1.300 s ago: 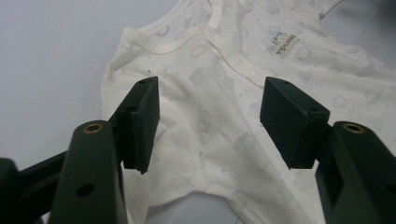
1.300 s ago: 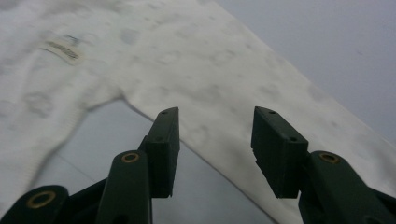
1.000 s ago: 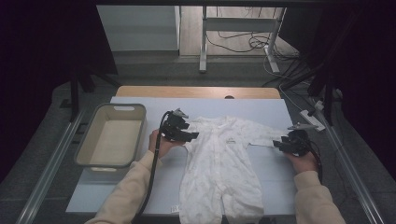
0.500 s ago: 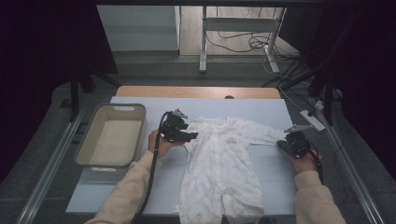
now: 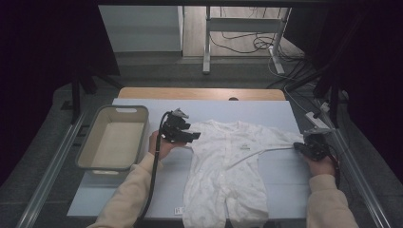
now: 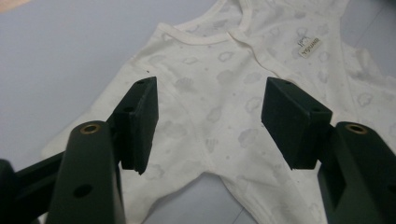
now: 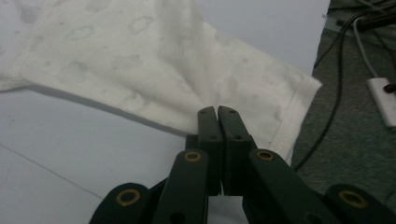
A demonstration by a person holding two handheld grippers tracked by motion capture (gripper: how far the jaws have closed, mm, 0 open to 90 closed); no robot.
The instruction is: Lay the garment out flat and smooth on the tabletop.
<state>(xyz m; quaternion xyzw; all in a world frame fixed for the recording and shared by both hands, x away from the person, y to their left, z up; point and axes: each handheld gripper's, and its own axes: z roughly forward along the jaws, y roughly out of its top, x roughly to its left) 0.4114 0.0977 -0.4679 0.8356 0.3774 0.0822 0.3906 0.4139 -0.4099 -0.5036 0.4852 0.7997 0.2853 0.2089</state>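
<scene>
Your right gripper (image 7: 217,112) pinches the sleeve cuff (image 7: 261,88) of the baby romper (image 5: 228,166); your left gripper (image 6: 208,121) hovers spread over its chest.

The romper lies flat mid-table on the pale blue sheet (image 5: 280,180), right sleeve drawn toward the edge. An empty beige bin (image 5: 111,137) sits at your left, well clear. Cables (image 7: 336,93) trail over grey floor beyond the sheet. A small chest label (image 6: 308,46) is too blurred to read.

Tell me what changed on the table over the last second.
The right hand-held gripper closed its jaws on the sleeve of the white baby suit and pulled it outward toward the table's right edge, stretching it straight. The left hand-held gripper stayed open over the other shoulder; the tub did not move.
</scene>
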